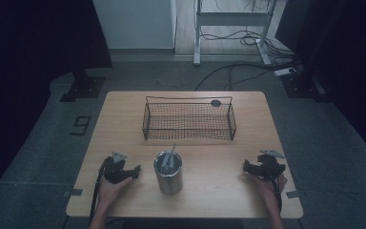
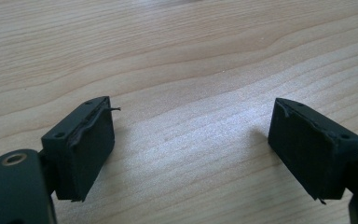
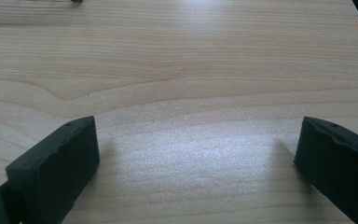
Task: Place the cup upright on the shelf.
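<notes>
We rest both grippers, left and right, jaws apart, flanking the steel cup; basket at twelve o'clock.

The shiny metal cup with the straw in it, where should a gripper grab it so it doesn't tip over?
Probably around the middle of the metal cup, coming in level from the side. It stands upright, and its round wall is smooth with no handle to be seen. The straw pokes out on top, so coming from above looks awkward. The left gripper is nearest and open; bare table lies between them.
</notes>
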A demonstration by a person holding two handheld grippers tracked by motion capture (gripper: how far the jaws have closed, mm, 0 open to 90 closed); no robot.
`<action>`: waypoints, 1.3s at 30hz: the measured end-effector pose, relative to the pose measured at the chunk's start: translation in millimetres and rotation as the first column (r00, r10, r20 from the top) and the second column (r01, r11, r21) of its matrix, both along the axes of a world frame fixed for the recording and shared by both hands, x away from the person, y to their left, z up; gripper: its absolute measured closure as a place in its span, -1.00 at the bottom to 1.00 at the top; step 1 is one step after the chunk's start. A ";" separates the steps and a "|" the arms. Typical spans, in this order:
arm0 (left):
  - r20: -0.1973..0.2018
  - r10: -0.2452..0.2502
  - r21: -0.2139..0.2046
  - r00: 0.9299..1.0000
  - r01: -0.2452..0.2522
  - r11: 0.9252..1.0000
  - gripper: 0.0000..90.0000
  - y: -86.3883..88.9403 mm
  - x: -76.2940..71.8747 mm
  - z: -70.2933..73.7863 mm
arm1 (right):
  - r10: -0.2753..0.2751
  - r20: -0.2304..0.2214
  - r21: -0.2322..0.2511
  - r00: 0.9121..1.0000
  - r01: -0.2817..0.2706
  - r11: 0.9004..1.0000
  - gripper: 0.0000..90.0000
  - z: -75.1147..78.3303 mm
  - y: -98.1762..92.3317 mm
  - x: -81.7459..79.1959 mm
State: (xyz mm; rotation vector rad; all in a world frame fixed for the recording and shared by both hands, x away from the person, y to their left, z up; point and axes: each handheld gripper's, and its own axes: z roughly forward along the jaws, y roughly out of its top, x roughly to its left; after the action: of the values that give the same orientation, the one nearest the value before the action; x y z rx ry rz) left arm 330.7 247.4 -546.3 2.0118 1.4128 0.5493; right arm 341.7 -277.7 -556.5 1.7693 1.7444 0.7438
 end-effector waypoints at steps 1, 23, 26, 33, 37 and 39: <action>0.000 0.000 0.000 1.000 0.000 1.000 -0.68 0.0 0.0 0.0 | 0.000 0.000 0.000 1.000 0.000 1.000 -1.00 0.0 0.0 0.0; 0.098 -0.036 -0.136 0.995 0.049 0.989 -0.77 5.5 -25.7 39.5 | 0.000 0.001 -0.001 1.000 0.000 1.000 -1.00 -0.1 -0.1 -0.1; 0.108 -0.070 -0.138 0.992 0.085 0.987 -0.81 1.2 -30.6 47.2 | -0.001 0.003 0.000 1.000 0.001 1.000 -1.00 -0.2 -0.1 -0.1; 0.151 -0.129 -0.137 0.980 0.150 0.979 -0.82 -8.1 -42.6 64.7 | -0.002 0.003 0.000 1.000 0.002 1.000 -1.00 -0.1 -0.1 -0.2; 0.176 -0.155 -0.153 0.972 0.183 0.971 -0.84 -10.9 -49.0 74.2 | -0.003 0.004 0.000 1.000 0.003 1.000 -1.00 -0.1 -0.1 -0.2; 0.187 -0.161 -0.173 0.969 0.194 0.966 -0.86 -11.9 -51.9 78.4 | -0.003 0.004 0.000 1.000 0.003 1.000 -0.99 -0.1 -0.1 -0.3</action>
State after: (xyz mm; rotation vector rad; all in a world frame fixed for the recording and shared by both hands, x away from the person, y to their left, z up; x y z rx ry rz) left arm 278.9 235.5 -467.9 1.8681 1.1241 0.4768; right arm 341.4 -277.8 -556.6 1.7690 1.7386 0.7452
